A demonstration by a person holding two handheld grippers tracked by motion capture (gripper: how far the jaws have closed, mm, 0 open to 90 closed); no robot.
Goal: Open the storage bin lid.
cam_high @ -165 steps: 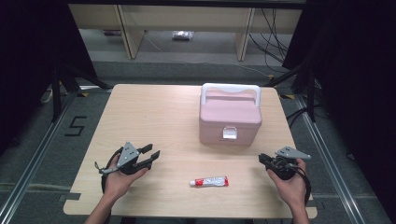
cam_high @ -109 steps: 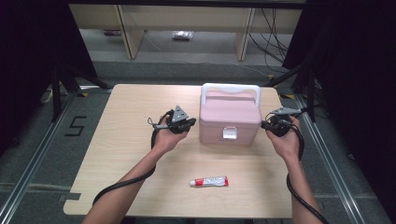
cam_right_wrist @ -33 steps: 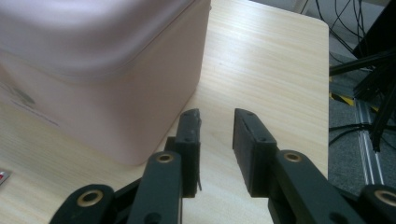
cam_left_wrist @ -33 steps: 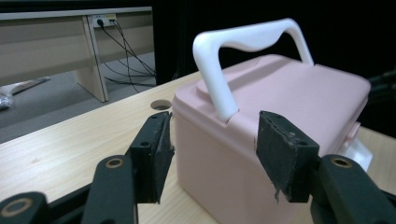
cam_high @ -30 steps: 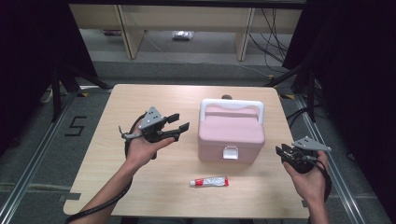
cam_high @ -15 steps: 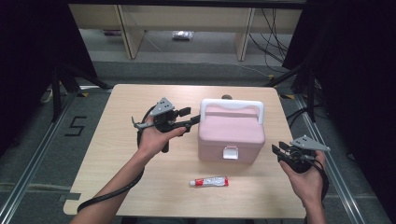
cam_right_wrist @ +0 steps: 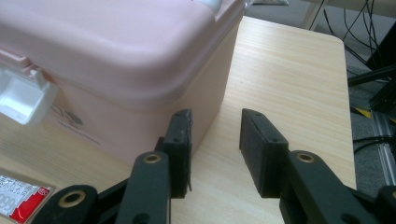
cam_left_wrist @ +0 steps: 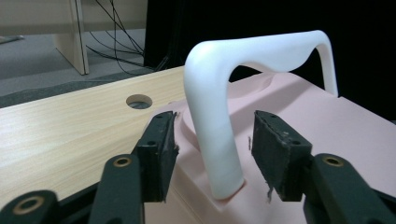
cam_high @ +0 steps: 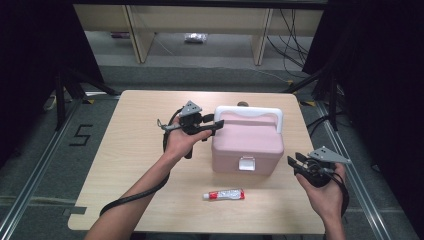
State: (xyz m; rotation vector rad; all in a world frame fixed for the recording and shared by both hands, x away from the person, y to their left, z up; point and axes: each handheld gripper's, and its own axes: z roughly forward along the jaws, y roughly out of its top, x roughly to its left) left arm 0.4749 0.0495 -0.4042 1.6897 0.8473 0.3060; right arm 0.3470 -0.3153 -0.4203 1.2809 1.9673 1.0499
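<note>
A: Where is the pink box (cam_high: 248, 146) placed relative to the left gripper (cam_high: 214, 124)?

B: At its 3 o'clock, centred on the worktop (cam_high: 125, 165); the white handle (cam_left_wrist: 219, 116) post is straddled, untouched, its fingers (cam_left_wrist: 159, 154) having just been closing. The right gripper (cam_right_wrist: 212, 154) is held open, empty.

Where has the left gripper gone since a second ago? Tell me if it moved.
Yes. The left gripper moved right across the table to the pink box, its open jaws now around the white handle.
</note>
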